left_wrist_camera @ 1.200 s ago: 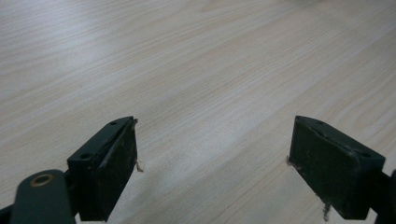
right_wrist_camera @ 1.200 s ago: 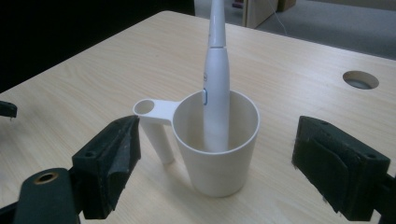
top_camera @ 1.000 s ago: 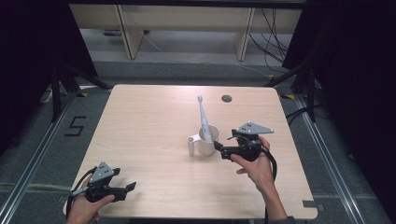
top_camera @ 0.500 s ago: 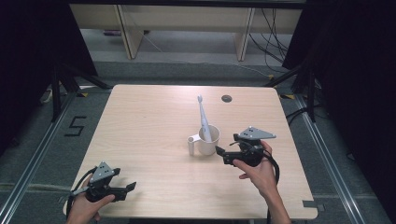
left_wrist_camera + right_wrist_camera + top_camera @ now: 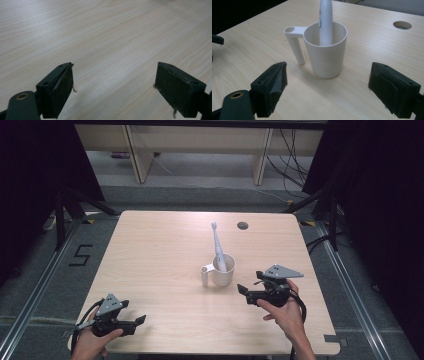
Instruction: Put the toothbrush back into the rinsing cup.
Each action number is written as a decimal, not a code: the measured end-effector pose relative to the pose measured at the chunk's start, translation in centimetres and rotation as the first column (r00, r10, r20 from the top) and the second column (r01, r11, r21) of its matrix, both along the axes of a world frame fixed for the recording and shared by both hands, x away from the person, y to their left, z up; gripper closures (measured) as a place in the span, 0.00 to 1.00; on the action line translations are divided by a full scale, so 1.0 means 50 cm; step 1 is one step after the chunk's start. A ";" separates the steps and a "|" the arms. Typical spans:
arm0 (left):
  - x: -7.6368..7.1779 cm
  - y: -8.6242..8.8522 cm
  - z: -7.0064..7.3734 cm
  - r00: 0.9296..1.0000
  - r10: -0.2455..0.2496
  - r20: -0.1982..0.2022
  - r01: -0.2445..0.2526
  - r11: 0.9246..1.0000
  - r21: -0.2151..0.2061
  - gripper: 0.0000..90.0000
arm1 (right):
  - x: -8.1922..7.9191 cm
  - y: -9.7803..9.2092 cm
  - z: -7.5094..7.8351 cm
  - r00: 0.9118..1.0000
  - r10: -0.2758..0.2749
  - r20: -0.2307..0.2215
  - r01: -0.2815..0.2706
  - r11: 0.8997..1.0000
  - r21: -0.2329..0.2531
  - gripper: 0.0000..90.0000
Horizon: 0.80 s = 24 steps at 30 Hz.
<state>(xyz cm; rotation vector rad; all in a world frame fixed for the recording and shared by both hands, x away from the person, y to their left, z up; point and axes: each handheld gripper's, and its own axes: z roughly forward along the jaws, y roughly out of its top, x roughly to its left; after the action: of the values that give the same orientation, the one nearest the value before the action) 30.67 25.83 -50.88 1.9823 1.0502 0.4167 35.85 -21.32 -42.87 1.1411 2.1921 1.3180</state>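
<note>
right gripper (image 5: 327, 82): jaws spread wide, nothing between them but bare wood. in the right gripper view both black pads stand well apart, and the white cup (image 5: 327, 51) sits just ahead of them, centred in the gap but clear of both pads. no contact with the cup.

cup: upright on the table (image 5: 367, 47), mouth up, with a straight handle (image 5: 295, 42) sticking out from the rim on the side toward the left of that view. a white toothbrush (image 5: 325, 21) stands inside it, handle end down, leaning against the far wall of the cup. a small blue mark shows on the toothbrush body; its upper part runs out of the top of that view.

high view: the right gripper (image 5: 247, 292) is held in a hand (image 5: 285, 312) near the front right of the table (image 5: 150, 250), jaws pointing left toward the cup (image 5: 222, 270), which stands near it, right of the table's middle. the toothbrush (image 5: 216, 242) rises out of the cup and tilts slightly away toward the far edge. a round hole (image 5: 242, 225) sits in the tabletop beyond the cup, near the far edge.

left gripper (image 5: 113, 82): jaws wide open, holding nothing, bare wood grain beneath. in the high view the left gripper (image 5: 140, 321) rests at the front left corner in the other hand (image 5: 90, 342), well apart from the cup.
</note>
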 end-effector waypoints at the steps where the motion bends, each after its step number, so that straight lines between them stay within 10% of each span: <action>1: 0.000 0.001 0.001 1.000 0.000 -0.003 0.000 1.000 0.005 0.16 | 0.000 -0.005 -0.001 1.000 0.005 0.011 -0.005 1.000 -0.016 0.18; 24: -0.001 0.001 0.002 1.000 -0.003 -0.001 0.003 1.000 0.008 0.16 | -0.059 -0.018 -0.035 1.000 0.016 -0.014 -0.016 0.999 0.031 0.18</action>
<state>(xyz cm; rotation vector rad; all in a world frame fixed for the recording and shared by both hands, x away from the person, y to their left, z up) 30.62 25.89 -50.80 1.9908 1.0480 0.4186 32.88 -22.21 -44.62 1.1496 2.2023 1.3589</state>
